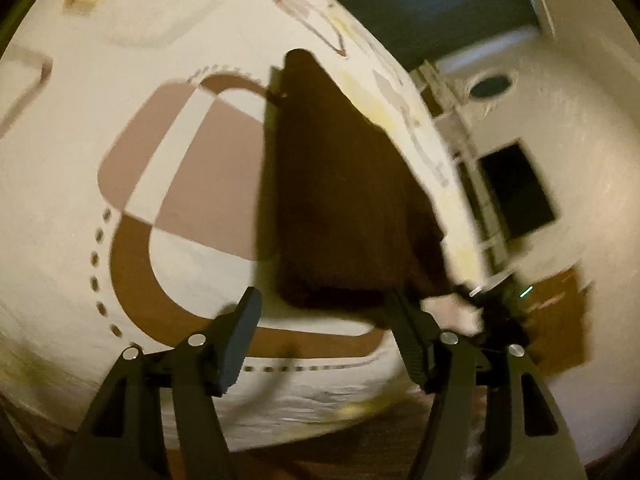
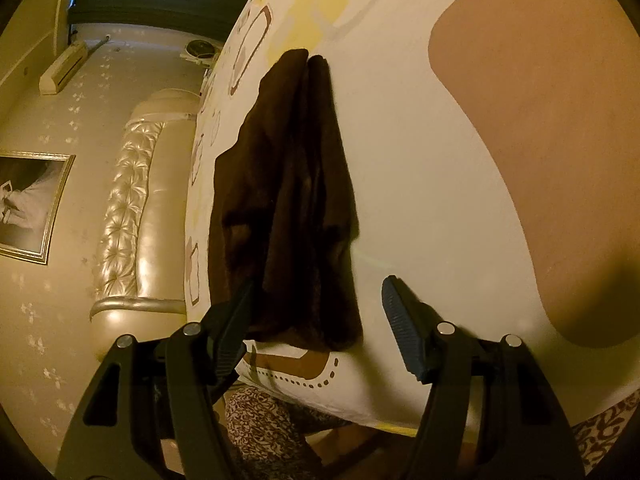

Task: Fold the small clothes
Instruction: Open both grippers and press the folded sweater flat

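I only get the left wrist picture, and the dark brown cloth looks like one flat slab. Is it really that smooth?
Observer: No. From the right wrist the cloth shows lengthwise ridges, like doubled layers.
Operator: Is the right gripper holding it?
Observer: No, the right gripper is open, and the cloth's near end lies between its fingers.
Operator: What is beyond the bed on that side?
Observer: A tufted headboard and a framed picture on the wall.

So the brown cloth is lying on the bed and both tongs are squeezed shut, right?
Not quite. The brown cloth does lie on the bed, but both tongs are open: the left tongs in the left wrist view, the right tongs in the right wrist view.
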Demonstrator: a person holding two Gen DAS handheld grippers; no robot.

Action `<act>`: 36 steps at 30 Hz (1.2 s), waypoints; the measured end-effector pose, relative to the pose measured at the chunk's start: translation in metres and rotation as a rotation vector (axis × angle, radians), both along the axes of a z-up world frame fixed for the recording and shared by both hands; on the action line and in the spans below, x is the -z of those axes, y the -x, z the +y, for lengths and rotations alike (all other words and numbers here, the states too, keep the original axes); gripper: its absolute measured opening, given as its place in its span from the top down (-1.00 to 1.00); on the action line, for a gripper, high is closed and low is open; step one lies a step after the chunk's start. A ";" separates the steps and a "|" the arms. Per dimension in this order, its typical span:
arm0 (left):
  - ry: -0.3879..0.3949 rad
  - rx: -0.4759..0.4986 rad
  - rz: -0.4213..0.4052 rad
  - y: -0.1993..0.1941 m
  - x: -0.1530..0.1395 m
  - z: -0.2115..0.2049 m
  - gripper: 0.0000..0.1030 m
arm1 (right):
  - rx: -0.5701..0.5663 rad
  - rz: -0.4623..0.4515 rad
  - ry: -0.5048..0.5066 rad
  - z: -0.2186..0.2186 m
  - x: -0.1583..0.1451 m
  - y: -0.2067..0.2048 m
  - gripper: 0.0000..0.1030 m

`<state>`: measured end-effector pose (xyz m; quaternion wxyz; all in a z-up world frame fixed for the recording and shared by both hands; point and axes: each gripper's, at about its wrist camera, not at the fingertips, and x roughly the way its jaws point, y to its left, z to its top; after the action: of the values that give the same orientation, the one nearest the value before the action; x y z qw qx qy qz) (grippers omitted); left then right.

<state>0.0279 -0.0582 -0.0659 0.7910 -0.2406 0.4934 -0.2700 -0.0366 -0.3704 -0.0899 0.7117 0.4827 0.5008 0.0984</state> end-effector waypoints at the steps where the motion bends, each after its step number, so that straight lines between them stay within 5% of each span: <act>1: -0.058 0.014 -0.051 0.005 -0.004 -0.007 -0.24 | 0.000 0.000 -0.002 0.000 0.000 0.000 -0.26; 4: -0.261 0.056 -0.189 0.015 -0.010 -0.030 -0.25 | 0.001 -0.001 -0.007 0.002 0.001 0.000 -0.27; 7: -0.338 0.063 -0.225 0.012 -0.003 -0.035 -0.25 | 0.006 -0.005 -0.015 0.003 0.002 0.001 -0.27; 13: -0.362 0.047 -0.193 -0.014 0.016 -0.030 -0.26 | 0.026 -0.005 -0.024 0.001 -0.001 0.004 -0.27; 17: -0.364 0.038 -0.200 -0.014 0.014 -0.026 -0.31 | 0.070 -0.072 0.074 -0.001 -0.028 0.010 -0.25; 23: -0.339 0.012 -0.188 -0.016 0.013 -0.010 -0.33 | -0.085 -0.129 0.190 0.039 -0.055 0.001 -0.13; 27: -0.323 -0.011 -0.178 -0.016 0.012 0.000 -0.34 | -0.111 -0.081 0.271 0.050 -0.048 -0.006 -0.11; 33: -0.261 -0.040 -0.129 -0.019 0.012 0.009 -0.34 | -0.120 -0.076 0.311 0.053 -0.042 -0.014 0.73; 36: -0.269 -0.043 -0.137 -0.016 0.009 0.010 -0.34 | -0.116 -0.091 0.314 0.055 -0.047 -0.015 0.86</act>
<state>0.0443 -0.0486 -0.0747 0.8535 -0.1241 0.4649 -0.2000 -0.0214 -0.3154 -0.0427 0.7935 0.3308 0.5043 0.0817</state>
